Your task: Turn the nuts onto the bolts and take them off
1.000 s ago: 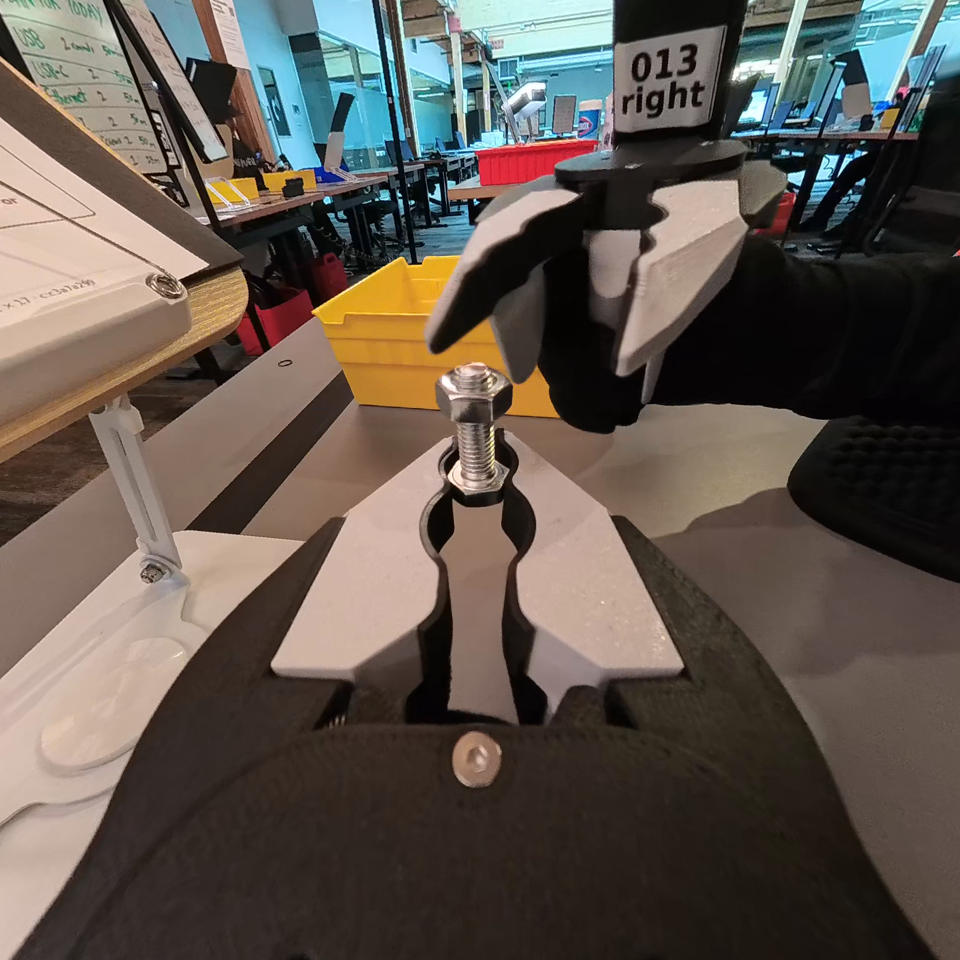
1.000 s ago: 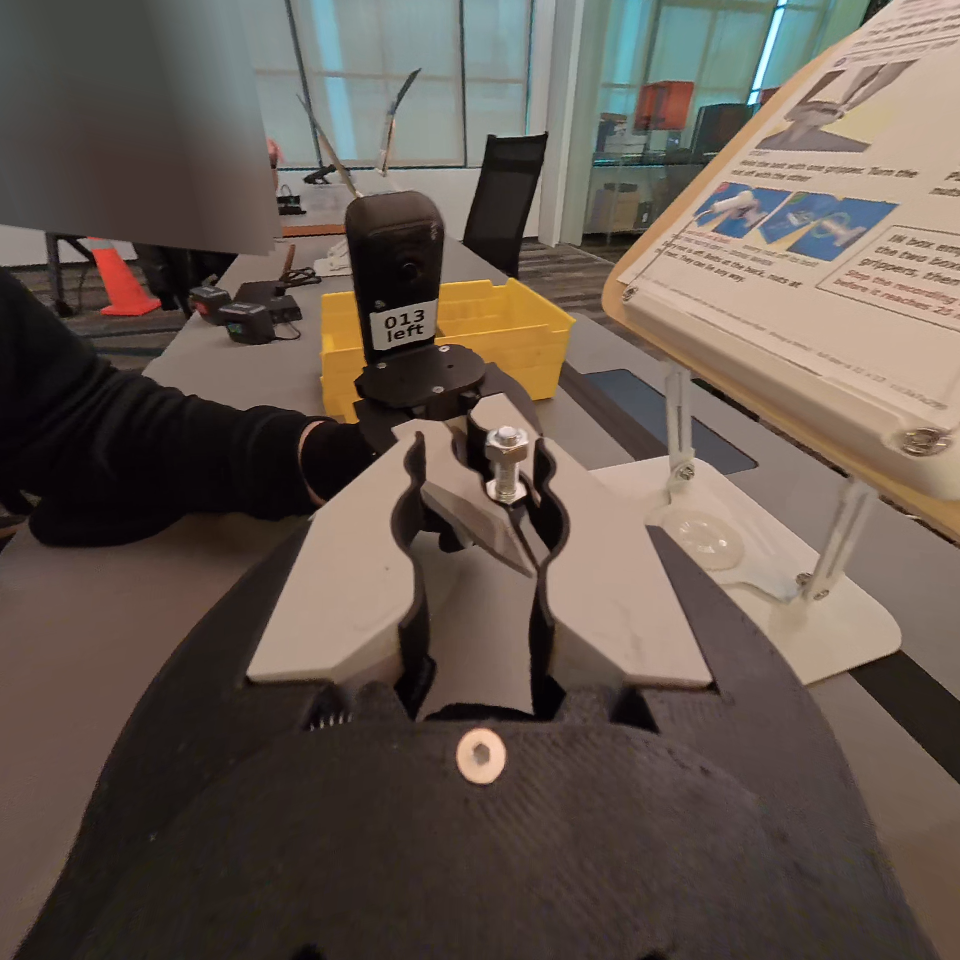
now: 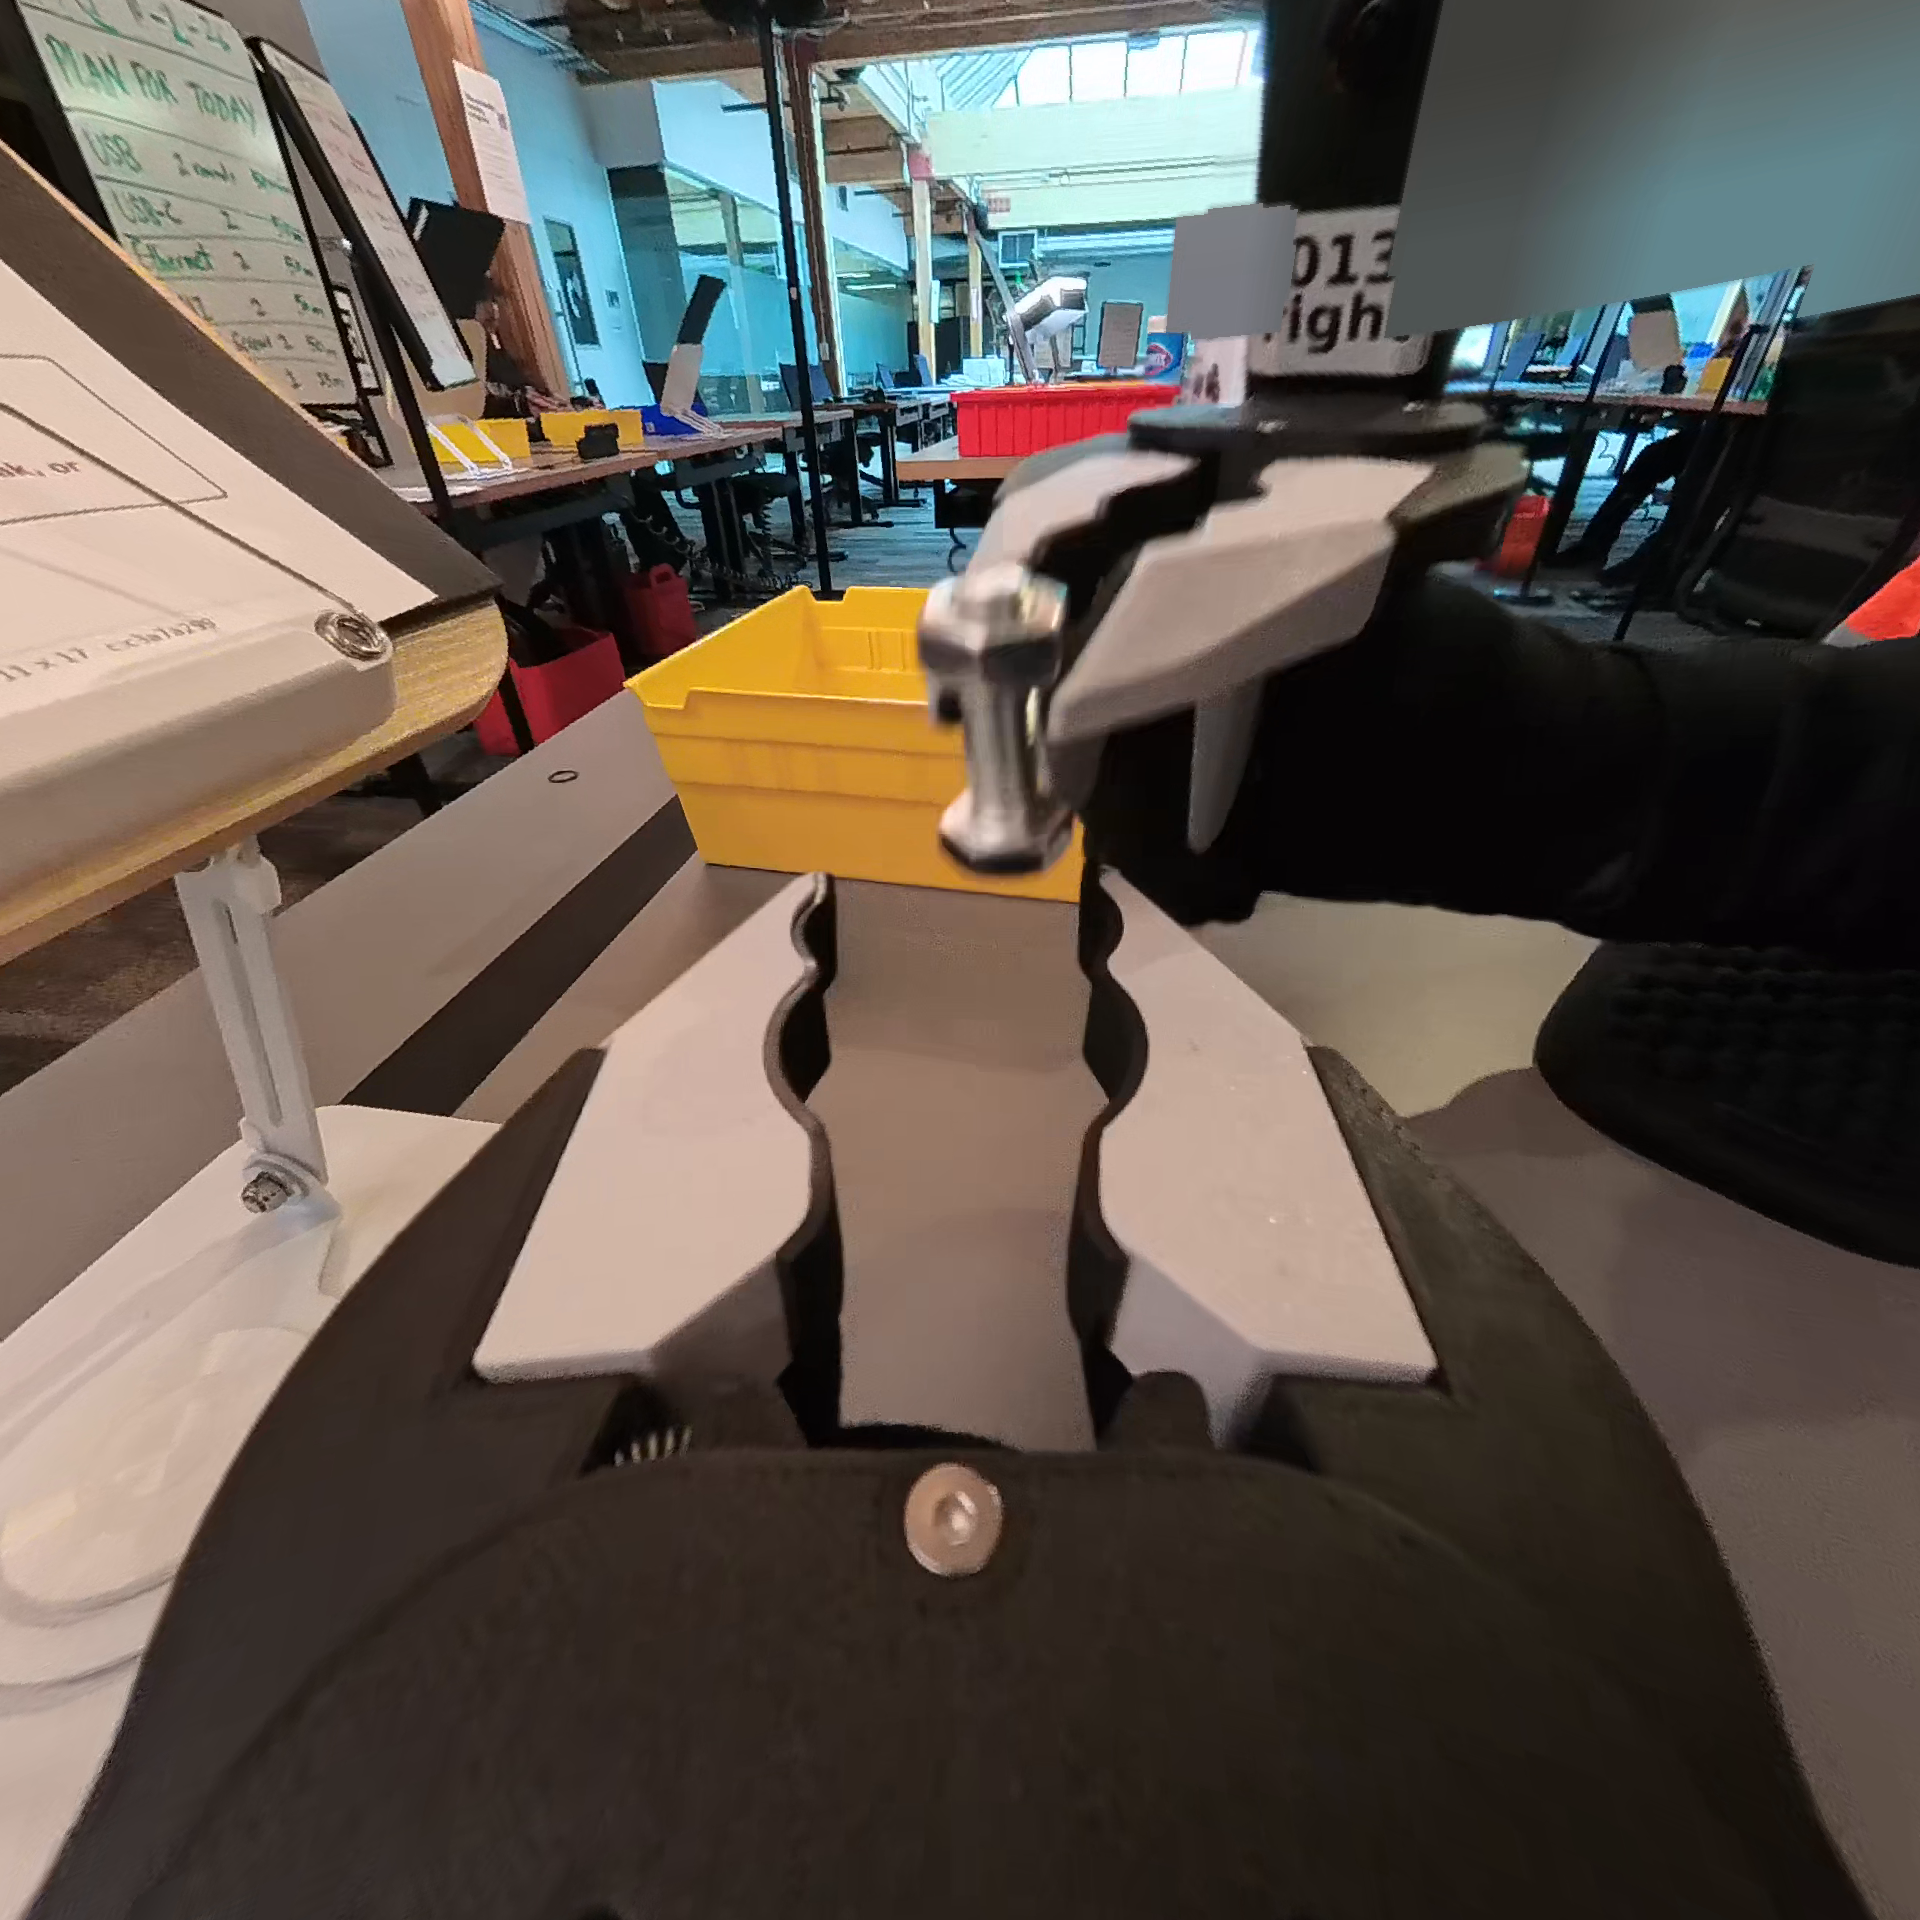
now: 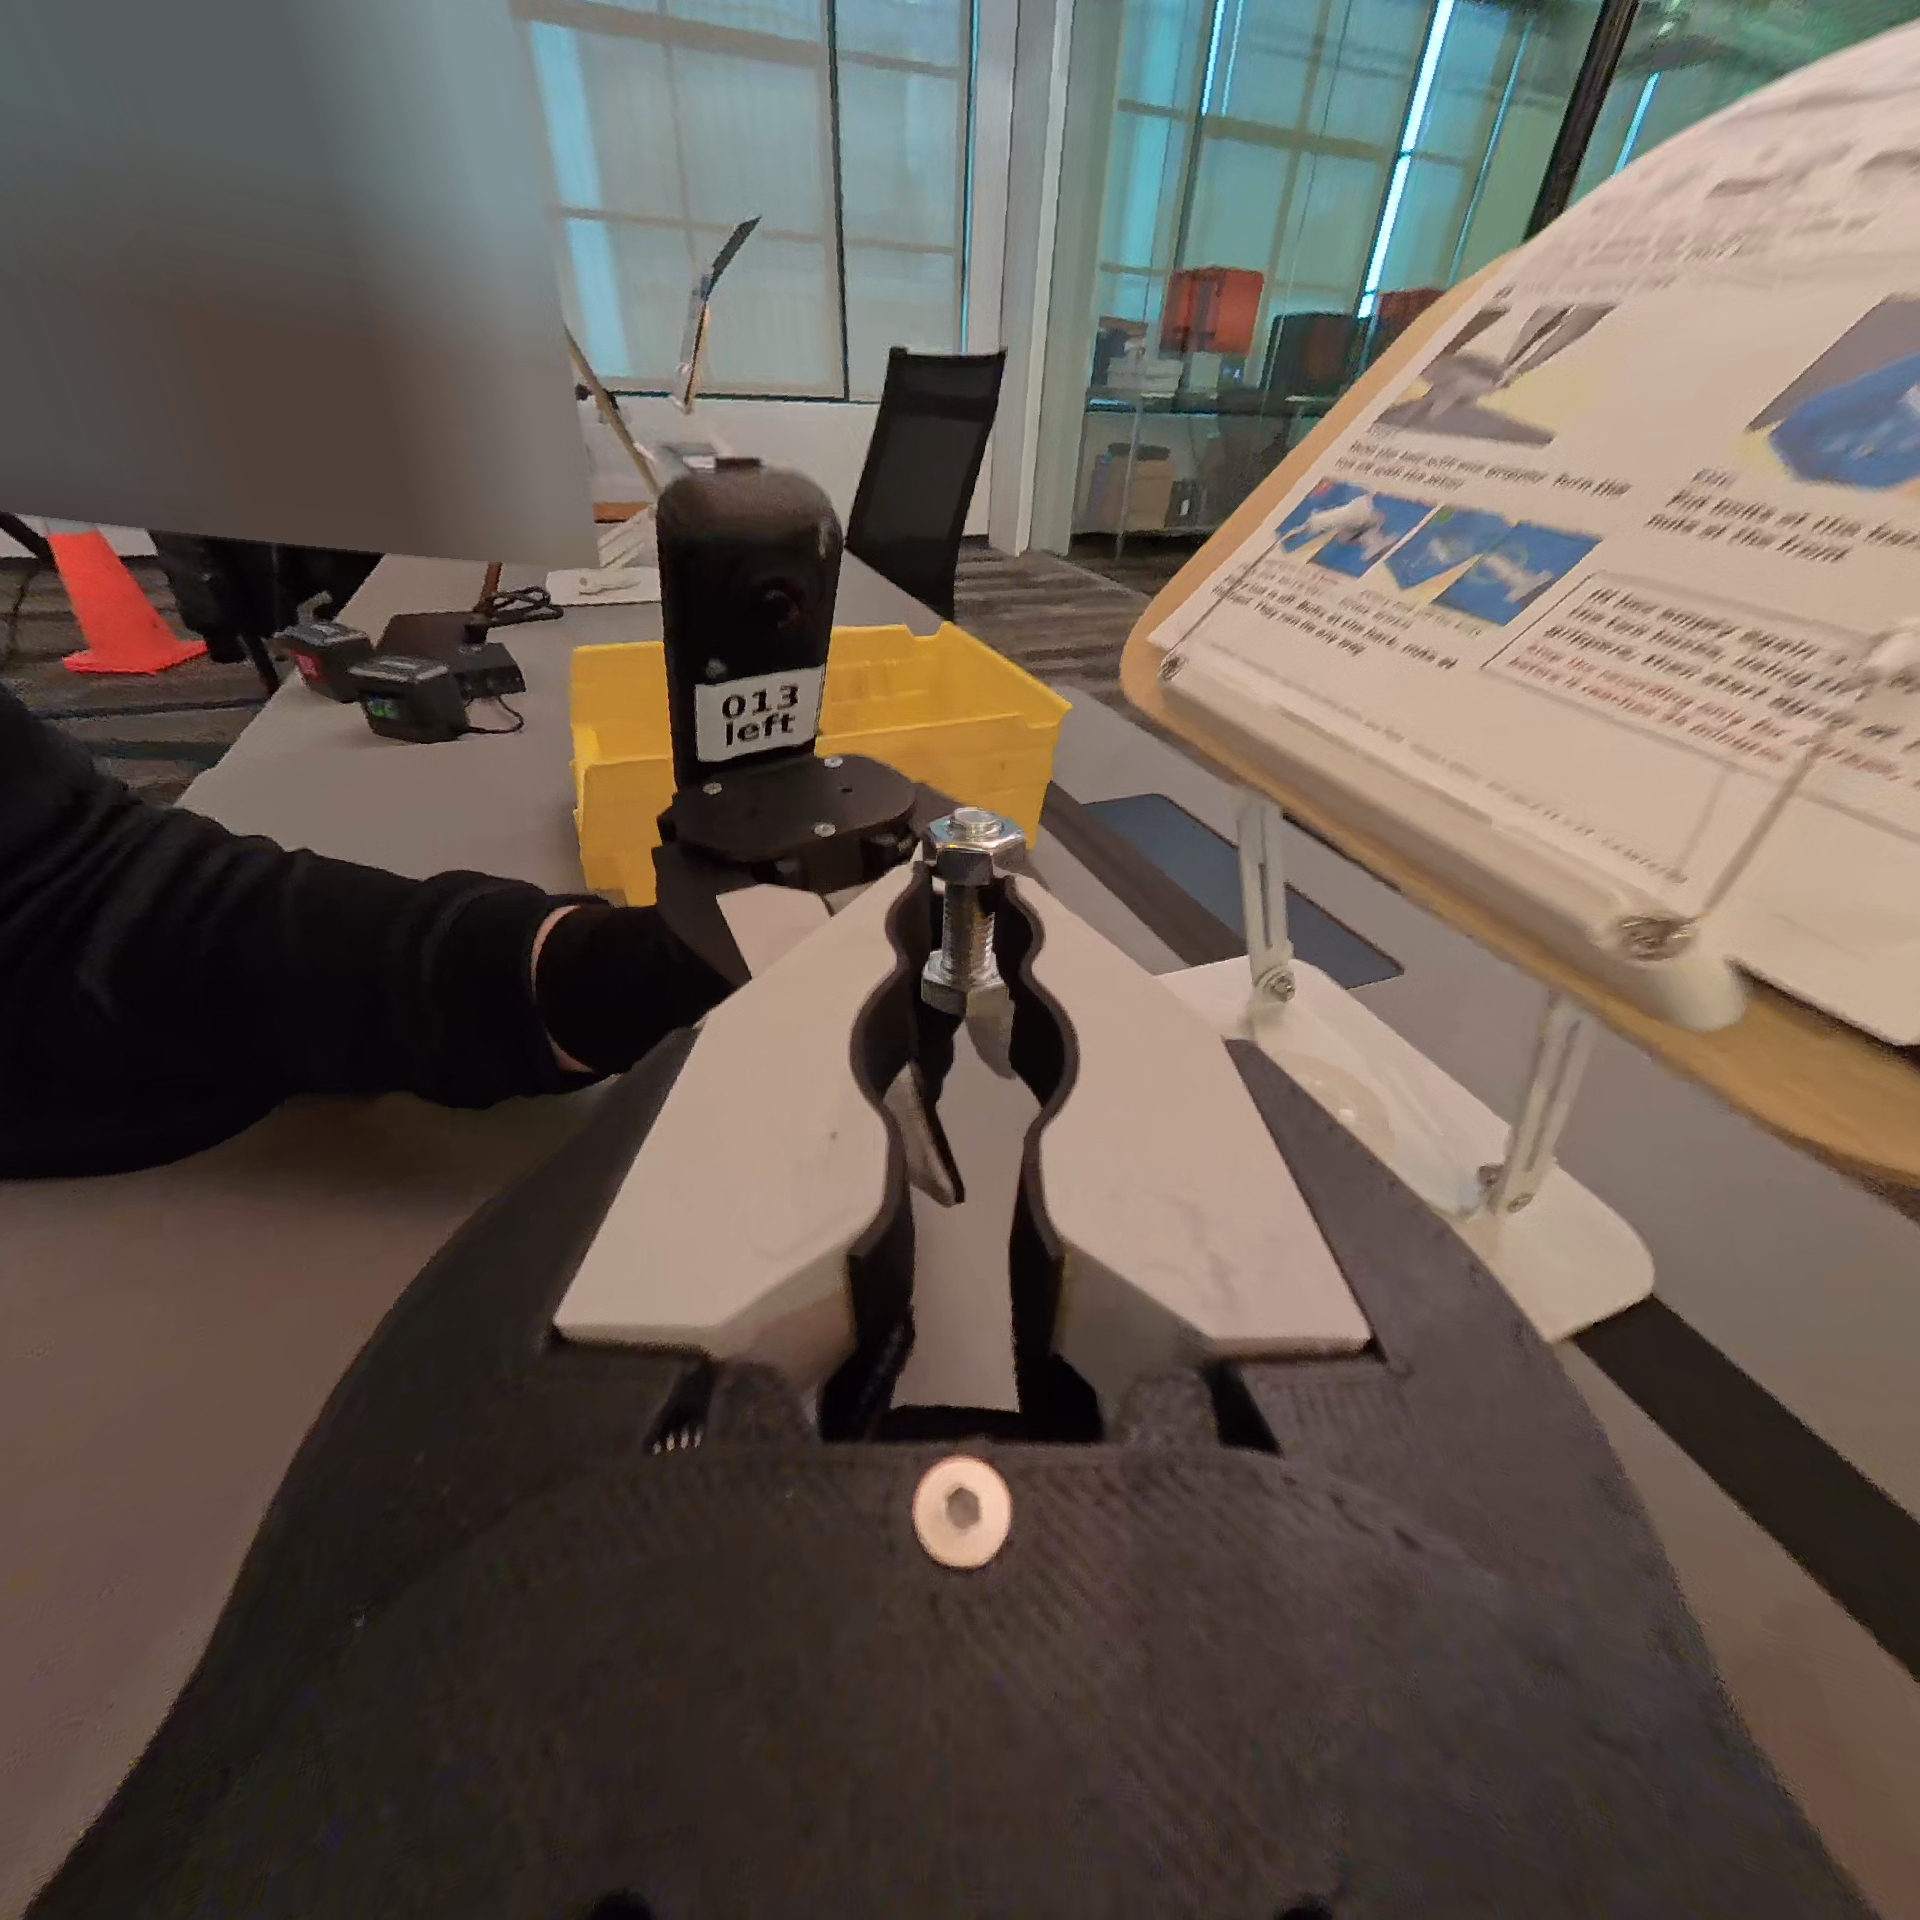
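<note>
The silver steel bolt (image 4: 964, 914) stands nearly upright, its long axis vertical, with a silver hex nut (image 4: 974, 837) threaded at the upper end and the hex head at the lower end. In the left wrist view the bolt (image 3: 1000, 727) is blurred and leans slightly. It hangs in the air above the grey bench (image 3: 1351, 997), in front of the yellow plastic bin (image 3: 821, 769).

The right gripper (image 4: 966, 925), black with pale grey fingers (image 4: 769, 1101), is closed narrowly on the bolt's shank, the tips pinching it between nut and head. From the left wrist view the same gripper (image 3: 1049, 665) reaches in from the right, held by a black-gloved hand (image 3: 1455, 758).

The left gripper (image 3: 956, 935) holds nothing; its 2 fingers (image 3: 675, 1164) stand wide apart just below the bolt, not touching it.

A white tilted instruction board (image 4: 1558, 644) stands on a white stand at the bench's side.
</note>
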A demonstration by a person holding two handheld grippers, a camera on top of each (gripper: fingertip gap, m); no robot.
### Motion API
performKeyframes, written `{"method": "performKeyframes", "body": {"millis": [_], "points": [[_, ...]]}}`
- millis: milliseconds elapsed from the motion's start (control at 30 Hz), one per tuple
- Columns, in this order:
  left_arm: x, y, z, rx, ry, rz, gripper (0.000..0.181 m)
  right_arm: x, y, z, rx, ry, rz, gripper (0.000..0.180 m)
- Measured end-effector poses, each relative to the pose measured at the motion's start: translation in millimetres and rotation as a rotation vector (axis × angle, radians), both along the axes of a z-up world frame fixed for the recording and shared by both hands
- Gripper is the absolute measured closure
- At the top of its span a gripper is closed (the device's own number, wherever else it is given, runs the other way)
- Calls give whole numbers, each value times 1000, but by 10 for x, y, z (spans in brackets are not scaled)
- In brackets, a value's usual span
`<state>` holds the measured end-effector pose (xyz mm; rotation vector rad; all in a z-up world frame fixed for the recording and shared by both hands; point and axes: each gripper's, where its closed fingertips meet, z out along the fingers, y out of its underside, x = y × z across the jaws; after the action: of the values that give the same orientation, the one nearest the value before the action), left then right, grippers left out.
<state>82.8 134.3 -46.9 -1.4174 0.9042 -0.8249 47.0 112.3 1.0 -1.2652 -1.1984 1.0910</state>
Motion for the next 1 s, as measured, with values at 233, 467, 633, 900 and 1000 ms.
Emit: {"method": "performKeyframes", "body": {"millis": [233, 467, 633, 900, 1000], "points": [[-46, 29, -56, -3, 21, 7, 168, 1052, 556, 416, 68, -107, -347, 173], [-23, 23, -104, -19, 42, -2, 173, 2537, 1143, -83, -124, -385, -718, 173], [-13, 38, -139, -25, 51, 3, 173, 3117, 1318, -964, -327, -683, -833, 173], [-35, 64, -195, -40, 63, 7, 173, 3385, 1431, -1729, -533, -892, -879, 172], [-29, 68, -212, -43, 68, 6, 173, 3401, 1471, -1770, -531, -923, -885, 172]]}}
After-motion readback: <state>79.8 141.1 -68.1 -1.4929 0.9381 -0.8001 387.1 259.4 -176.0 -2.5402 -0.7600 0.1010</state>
